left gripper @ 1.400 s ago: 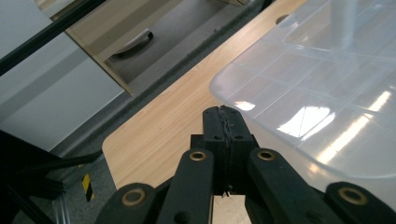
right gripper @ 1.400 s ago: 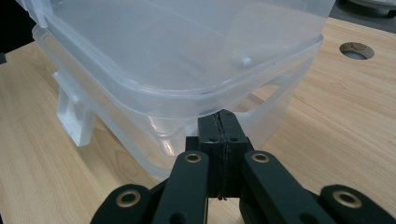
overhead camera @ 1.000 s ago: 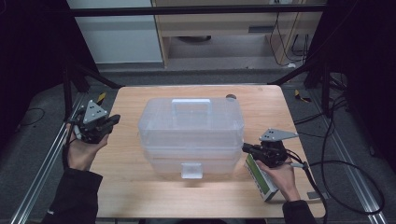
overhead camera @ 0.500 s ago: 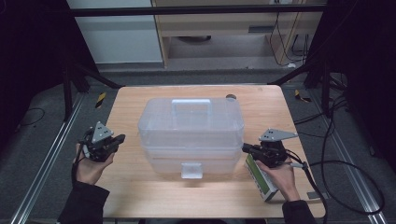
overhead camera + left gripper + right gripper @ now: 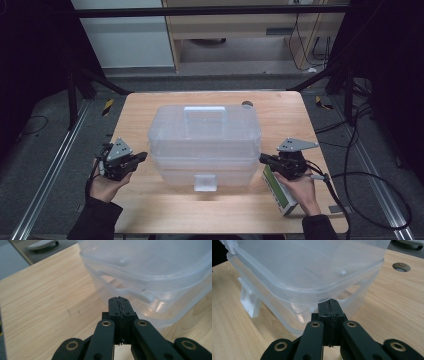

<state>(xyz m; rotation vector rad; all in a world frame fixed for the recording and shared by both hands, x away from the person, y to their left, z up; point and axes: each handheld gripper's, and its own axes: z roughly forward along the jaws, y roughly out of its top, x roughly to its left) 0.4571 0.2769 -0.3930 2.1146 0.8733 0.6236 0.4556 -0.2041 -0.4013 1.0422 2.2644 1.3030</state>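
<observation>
Clear lidded storage box (image 5: 205, 142) at mid-desk (image 5: 150, 215), long axis left to right, between both tongs: right tongs (image 5: 264, 159) at its right end, nearer; left tongs (image 5: 142, 156) just beside its left end; both closed, empty

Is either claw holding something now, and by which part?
Nothing is held. The left claw and right claw are shut and empty, beside the clear plastic box.
</observation>
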